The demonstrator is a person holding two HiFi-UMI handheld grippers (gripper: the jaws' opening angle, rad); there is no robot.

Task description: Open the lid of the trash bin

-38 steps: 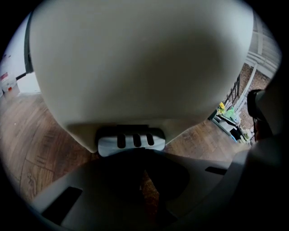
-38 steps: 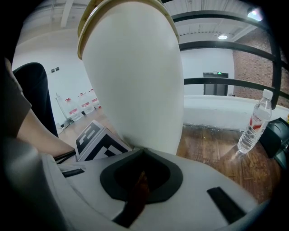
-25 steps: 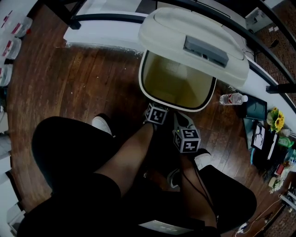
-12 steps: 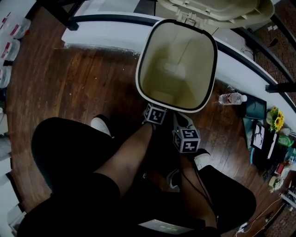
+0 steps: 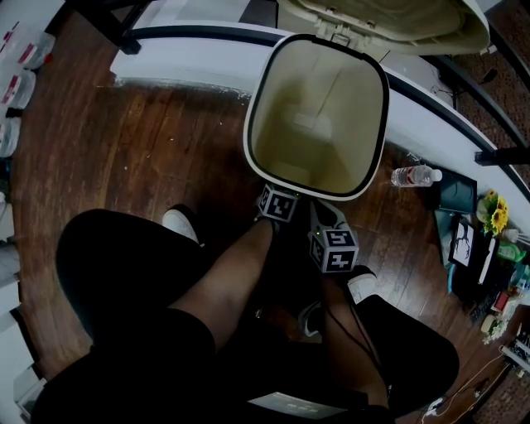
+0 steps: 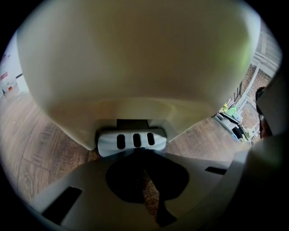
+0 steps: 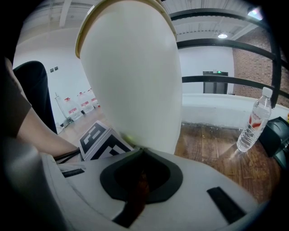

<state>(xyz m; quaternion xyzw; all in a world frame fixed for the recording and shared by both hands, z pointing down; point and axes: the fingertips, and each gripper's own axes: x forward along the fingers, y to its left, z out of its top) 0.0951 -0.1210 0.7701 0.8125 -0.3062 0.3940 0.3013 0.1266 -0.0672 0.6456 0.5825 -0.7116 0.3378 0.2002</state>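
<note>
The cream trash bin (image 5: 251,124) stands open in the head view, and I see nothing inside it. Its lid (image 5: 389,21) is tipped back past the far rim. My left gripper (image 5: 279,204) is low at the bin's near foot, shut. In the left gripper view its tips (image 6: 135,151) meet the grey pedal (image 6: 132,140) under the bin wall (image 6: 135,58). My right gripper (image 5: 334,248) is just right of it, also shut. In the right gripper view its tips (image 7: 142,151) sit beside the bin's white side (image 7: 135,76).
A clear water bottle (image 5: 416,176) stands on the wooden floor right of the bin, also seen as the bottle (image 7: 254,122) in the right gripper view. A white ledge (image 5: 190,58) with black rails runs behind. Boxes and flowers (image 5: 497,217) crowd the right. The person's shoe (image 5: 180,222) is at near left.
The lid has swung up from half over the bin's mouth to fully tipped back. It has hardly moved in the last half second. Both grippers stayed at the bin's foot.
</note>
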